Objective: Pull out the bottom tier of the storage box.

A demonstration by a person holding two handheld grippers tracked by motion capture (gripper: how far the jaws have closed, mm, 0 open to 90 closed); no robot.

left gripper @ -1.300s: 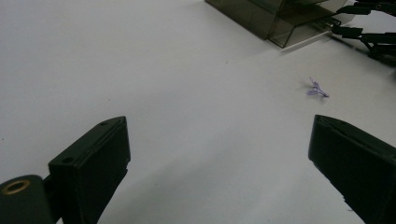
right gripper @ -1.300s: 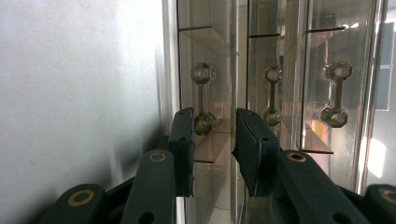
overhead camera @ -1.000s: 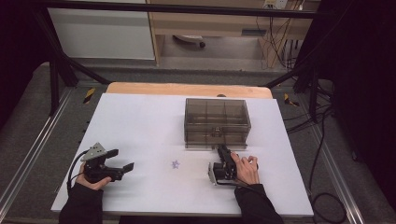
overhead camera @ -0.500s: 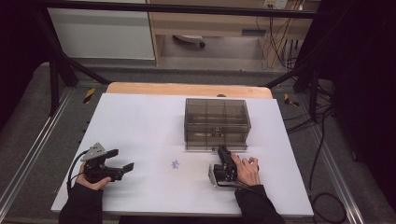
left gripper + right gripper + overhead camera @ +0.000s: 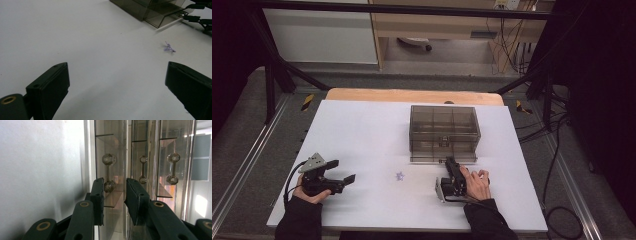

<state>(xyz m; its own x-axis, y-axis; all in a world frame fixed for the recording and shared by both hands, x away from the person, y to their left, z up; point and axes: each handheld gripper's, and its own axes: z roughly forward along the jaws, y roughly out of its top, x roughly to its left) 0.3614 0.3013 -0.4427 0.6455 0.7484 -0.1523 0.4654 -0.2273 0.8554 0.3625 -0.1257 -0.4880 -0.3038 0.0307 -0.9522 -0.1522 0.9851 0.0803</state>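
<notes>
A smoky clear drawer box point(image 5: 443, 131) stands right of the table's middle, and a low clear drawer front point(image 5: 163, 18) juts from its near side. My right gripper point(image 5: 450, 163) lies on its side at that near side. In the right gripper view its jaws point(image 5: 115, 185) stand a little apart, with one knob of a clear dumbbell-shaped handle point(image 5: 109, 171) between them and a gap beside it. A small purple trinket point(image 5: 400, 176) lies on the table point(image 5: 362, 130) between the hands, also in the left gripper view point(image 5: 169, 48). My left gripper point(image 5: 341, 171) rests at the front left, wide open and empty point(image 5: 116, 72).
Two more clear handles point(image 5: 172, 168) show through the box's front. Black frame rails point(image 5: 242, 170) run along both sides of the table, and cables point(image 5: 557, 165) hang at the right. A wooden edge point(image 5: 412, 95) borders the far side.
</notes>
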